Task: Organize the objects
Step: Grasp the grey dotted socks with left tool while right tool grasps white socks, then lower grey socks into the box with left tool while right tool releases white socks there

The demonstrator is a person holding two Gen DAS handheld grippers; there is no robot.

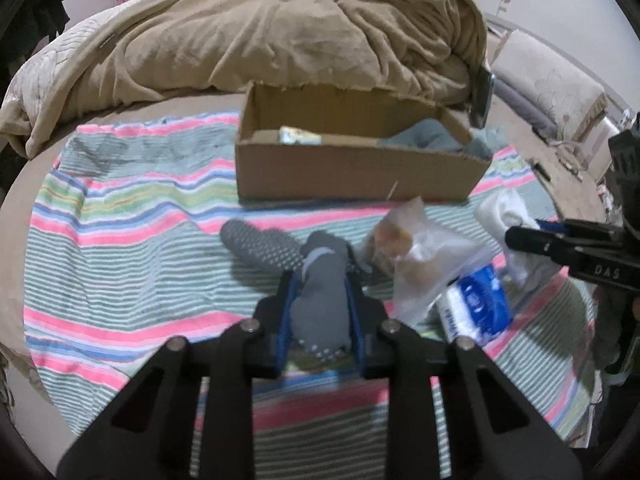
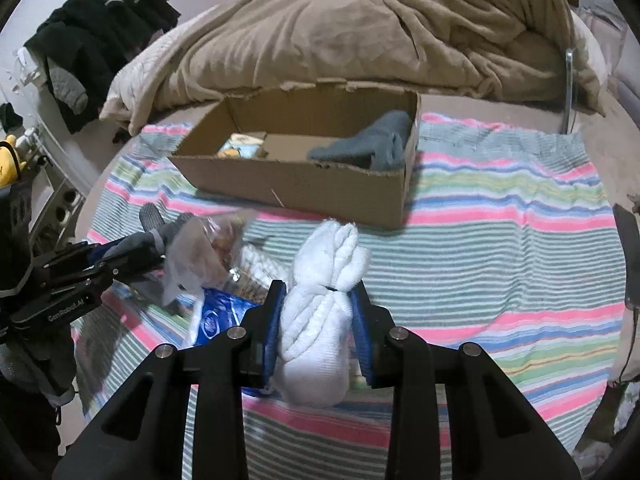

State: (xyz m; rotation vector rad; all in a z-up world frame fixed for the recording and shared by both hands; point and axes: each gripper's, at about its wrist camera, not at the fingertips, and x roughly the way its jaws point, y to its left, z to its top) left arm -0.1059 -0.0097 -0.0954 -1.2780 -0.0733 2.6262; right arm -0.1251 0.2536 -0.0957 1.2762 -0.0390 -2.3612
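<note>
A: Where are the socks?
B: The left claw (image 1: 320, 284) clenches the grey sock (image 1: 316, 304); the right claw (image 2: 320, 296) clenches the white sock bundle (image 2: 320, 308), both near the cardboard box (image 2: 304, 184).
A: Open room?
B: Striped blanket (image 2: 500, 264) lies bare on the right.

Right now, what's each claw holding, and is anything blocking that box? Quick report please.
Left gripper shut on grey sock. Right gripper shut on white sock bundle. Cardboard box ahead, open. Plastic bag between grippers; path to box unobstructed.
</note>
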